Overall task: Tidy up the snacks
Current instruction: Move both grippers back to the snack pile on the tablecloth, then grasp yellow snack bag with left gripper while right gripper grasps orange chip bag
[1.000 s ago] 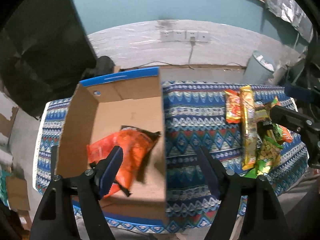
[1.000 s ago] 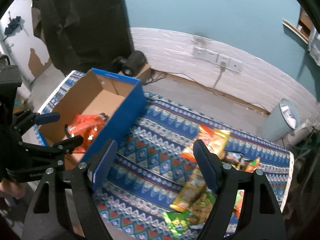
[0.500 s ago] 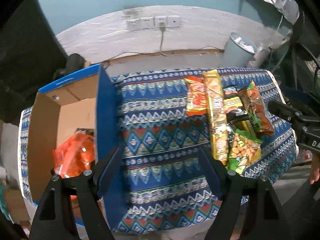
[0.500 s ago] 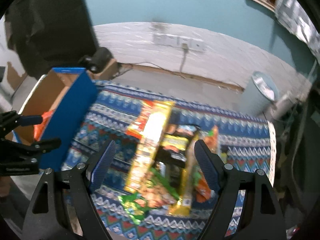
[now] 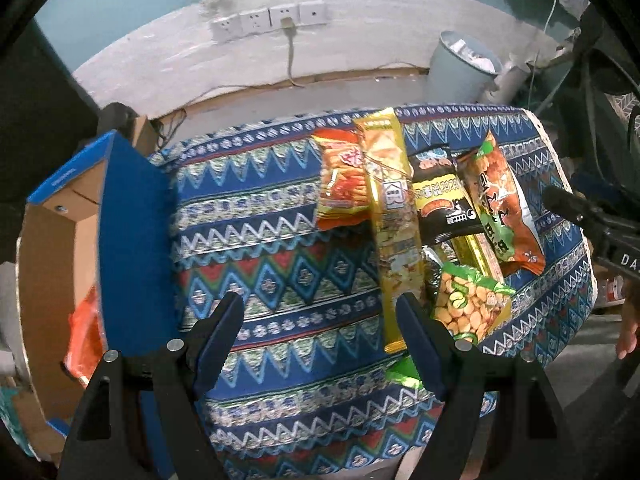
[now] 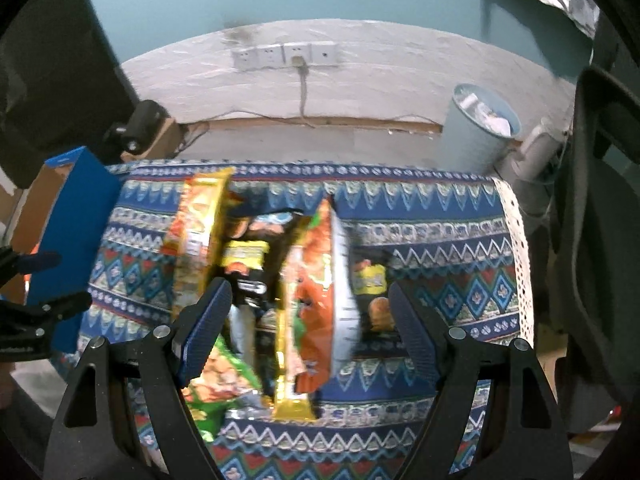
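Several snack packs lie in a pile on the right of the patterned tablecloth (image 5: 280, 272): a long yellow pack (image 5: 392, 220), an orange-red pack (image 5: 344, 180), a black pack (image 5: 440, 200), an orange and green pack (image 5: 500, 208) and a green peanut pack (image 5: 468, 312). My left gripper (image 5: 318, 340) is open above the cloth, its right finger beside the yellow pack's near end. My right gripper (image 6: 308, 332) is open above the pile, with the orange and green pack (image 6: 320, 300) below its gap. At the left stands the blue cardboard box (image 5: 132, 240), holding an orange bag (image 5: 82, 332).
A pale waste bin (image 5: 460, 72) stands on the floor behind the table's right end, below a wall with sockets (image 5: 268, 20). A lace-trimmed table edge (image 6: 516, 248) runs along the right. A hand (image 5: 628, 336) shows at the right border.
Both grippers have swung right from over the box to the snack pile and come lower. The box has slid to the left edge of both views.
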Tool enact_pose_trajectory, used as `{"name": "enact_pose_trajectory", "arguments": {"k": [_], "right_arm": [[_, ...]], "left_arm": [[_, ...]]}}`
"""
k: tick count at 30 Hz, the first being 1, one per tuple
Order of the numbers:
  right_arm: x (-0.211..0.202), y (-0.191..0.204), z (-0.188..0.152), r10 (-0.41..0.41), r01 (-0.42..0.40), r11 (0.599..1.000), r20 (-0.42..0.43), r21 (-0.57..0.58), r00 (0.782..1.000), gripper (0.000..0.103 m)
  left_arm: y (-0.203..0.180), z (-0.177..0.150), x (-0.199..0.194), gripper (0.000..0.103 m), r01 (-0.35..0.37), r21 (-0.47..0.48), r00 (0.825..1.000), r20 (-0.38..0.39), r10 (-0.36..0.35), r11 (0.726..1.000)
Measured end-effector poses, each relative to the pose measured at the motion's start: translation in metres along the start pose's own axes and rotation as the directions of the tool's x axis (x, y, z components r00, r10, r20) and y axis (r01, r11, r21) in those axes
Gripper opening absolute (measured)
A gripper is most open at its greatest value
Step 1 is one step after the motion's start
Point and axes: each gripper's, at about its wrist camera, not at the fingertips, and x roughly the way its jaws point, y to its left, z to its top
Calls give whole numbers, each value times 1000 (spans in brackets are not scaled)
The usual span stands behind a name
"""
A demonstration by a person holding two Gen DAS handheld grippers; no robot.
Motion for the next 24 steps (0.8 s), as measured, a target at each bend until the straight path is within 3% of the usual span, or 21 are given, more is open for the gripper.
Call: {"name": "enact_pose_trajectory", "arguments": {"k": [13, 24], "right_arm": [[62, -15, -12, 17, -18, 1000, -131, -4, 991, 81], [83, -19, -16, 23, -20, 1000, -166, 16, 986, 80]], "left_arm": [[-20, 30, 62, 80, 87, -98, 995, -42, -92, 991], [-38, 45, 95, 83, 110, -119, 992, -48, -116, 987]]}}
